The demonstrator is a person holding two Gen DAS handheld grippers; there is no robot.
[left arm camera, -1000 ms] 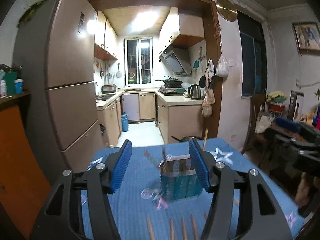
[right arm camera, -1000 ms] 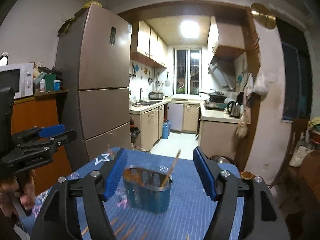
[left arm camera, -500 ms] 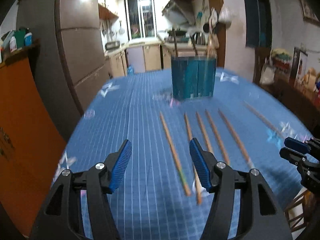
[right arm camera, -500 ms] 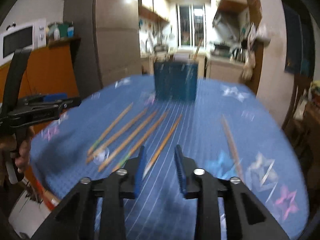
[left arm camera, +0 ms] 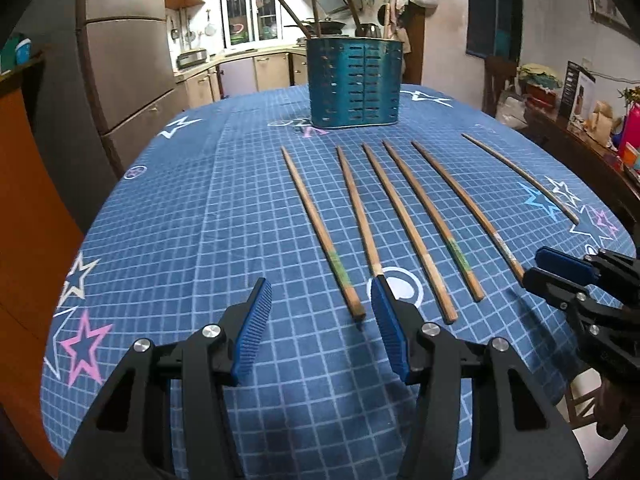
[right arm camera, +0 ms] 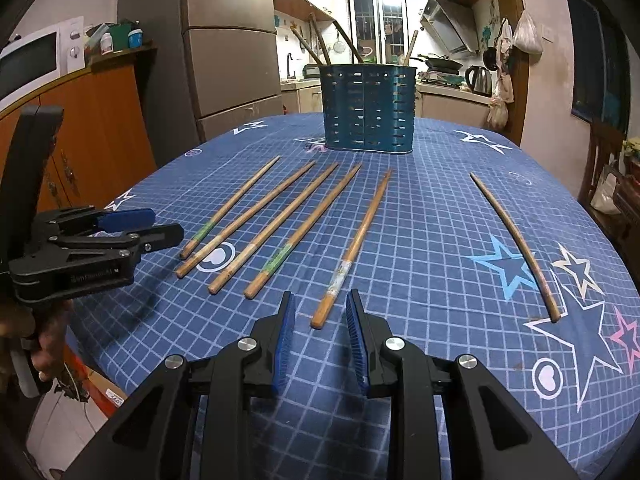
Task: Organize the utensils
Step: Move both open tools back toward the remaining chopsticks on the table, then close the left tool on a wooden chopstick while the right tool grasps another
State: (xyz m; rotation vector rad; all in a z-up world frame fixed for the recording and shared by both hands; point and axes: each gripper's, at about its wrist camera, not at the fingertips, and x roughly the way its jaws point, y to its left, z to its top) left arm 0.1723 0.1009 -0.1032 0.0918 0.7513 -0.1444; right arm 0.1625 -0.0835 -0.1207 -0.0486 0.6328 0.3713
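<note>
Right wrist view: right gripper (right arm camera: pixel 319 303) narrowly spread before a chopstick (right arm camera: pixel 352 250); left gripper (left arm camera: pixel 320 294) widely spread above desk (left arm camera: pixel 180 220).

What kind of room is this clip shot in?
Most likely a home dining area opening onto a kitchen: a table with a star-print cloth, a fridge beside it, and a stove and kettle behind.

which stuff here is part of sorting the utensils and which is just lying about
Part of the job:
- six chopsticks on the tablecloth, e.g.
- blue slotted holder, some sticks already in it
- left tongs, open
- right tongs, open, lined up on one chopstick

Just lying about:
- kettle
- microwave
- fridge
</note>
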